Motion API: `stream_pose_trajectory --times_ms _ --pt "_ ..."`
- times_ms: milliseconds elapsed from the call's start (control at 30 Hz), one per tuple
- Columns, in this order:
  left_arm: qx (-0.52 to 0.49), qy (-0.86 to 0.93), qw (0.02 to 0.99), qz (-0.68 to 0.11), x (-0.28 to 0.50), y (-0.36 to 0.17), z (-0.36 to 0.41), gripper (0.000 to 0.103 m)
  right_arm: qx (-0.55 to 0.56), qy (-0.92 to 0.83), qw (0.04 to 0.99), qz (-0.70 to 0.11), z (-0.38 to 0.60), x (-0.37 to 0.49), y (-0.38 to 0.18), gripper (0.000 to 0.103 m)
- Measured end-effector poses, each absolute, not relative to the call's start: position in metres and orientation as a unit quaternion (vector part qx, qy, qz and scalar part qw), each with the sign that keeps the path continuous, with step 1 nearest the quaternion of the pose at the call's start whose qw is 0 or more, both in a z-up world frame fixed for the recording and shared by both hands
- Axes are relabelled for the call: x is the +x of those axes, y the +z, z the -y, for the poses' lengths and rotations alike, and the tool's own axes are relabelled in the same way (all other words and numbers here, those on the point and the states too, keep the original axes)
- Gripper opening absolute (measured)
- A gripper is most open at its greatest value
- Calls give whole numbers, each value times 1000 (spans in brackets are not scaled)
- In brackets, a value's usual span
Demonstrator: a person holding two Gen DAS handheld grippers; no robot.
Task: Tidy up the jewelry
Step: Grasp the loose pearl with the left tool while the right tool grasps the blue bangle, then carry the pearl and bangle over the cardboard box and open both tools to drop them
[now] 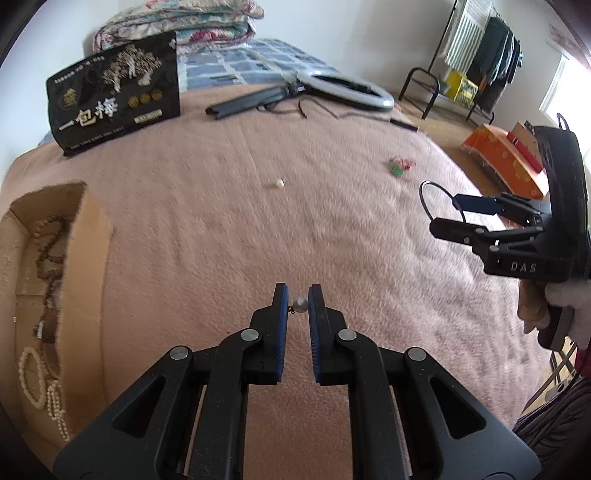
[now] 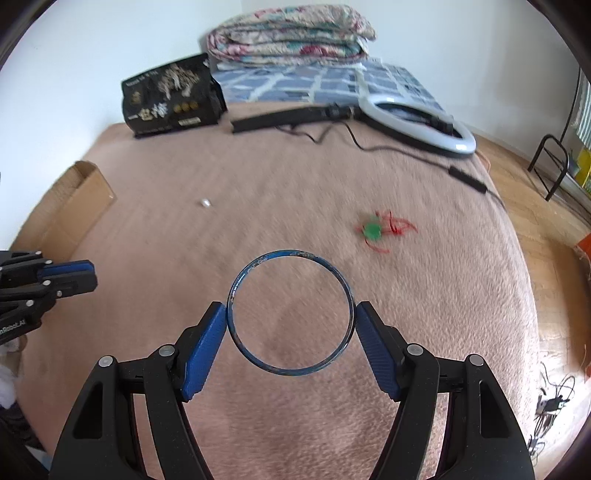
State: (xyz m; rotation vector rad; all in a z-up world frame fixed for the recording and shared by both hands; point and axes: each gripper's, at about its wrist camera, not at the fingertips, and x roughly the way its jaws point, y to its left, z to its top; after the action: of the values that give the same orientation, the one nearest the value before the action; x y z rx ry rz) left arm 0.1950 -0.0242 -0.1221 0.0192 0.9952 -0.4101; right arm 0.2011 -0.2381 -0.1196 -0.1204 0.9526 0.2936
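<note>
My left gripper (image 1: 298, 299) is shut on a small pearl earring (image 1: 300, 305), held above the pink blanket (image 1: 221, 229). My right gripper (image 2: 290, 314) is shut on a blue bangle (image 2: 236, 288), gripped across its width; it also shows in the left wrist view (image 1: 424, 192). A cardboard box (image 1: 79, 236) at the left holds bead bracelets (image 1: 48, 243) and pearl strands (image 1: 31, 373). A second loose pearl (image 1: 279, 182) lies mid-blanket, also in the right wrist view (image 2: 205, 202). A green pendant with red cord (image 2: 375, 230) lies to the right.
A black printed bag (image 1: 114, 96) stands at the back left. A ring light (image 2: 417, 122) with its folded stand (image 2: 288, 117) and cable lies at the back. A folded quilt (image 2: 291, 33) sits behind. An orange box (image 1: 506, 158) and clothes rack (image 1: 476, 62) stand off the bed.
</note>
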Motion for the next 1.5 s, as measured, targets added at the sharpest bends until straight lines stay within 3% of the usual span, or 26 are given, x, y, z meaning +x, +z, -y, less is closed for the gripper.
stream_pose_trajectory --times_ms 833,1500 --pt "-24 -127 916 -379 151 -24 -93 9 -93 242 887 -381 114 165 -39 71" --pt "-74 -33 921 -381 125 -31 -204 9 -135 322 861 -370 -16 163 -33 71"
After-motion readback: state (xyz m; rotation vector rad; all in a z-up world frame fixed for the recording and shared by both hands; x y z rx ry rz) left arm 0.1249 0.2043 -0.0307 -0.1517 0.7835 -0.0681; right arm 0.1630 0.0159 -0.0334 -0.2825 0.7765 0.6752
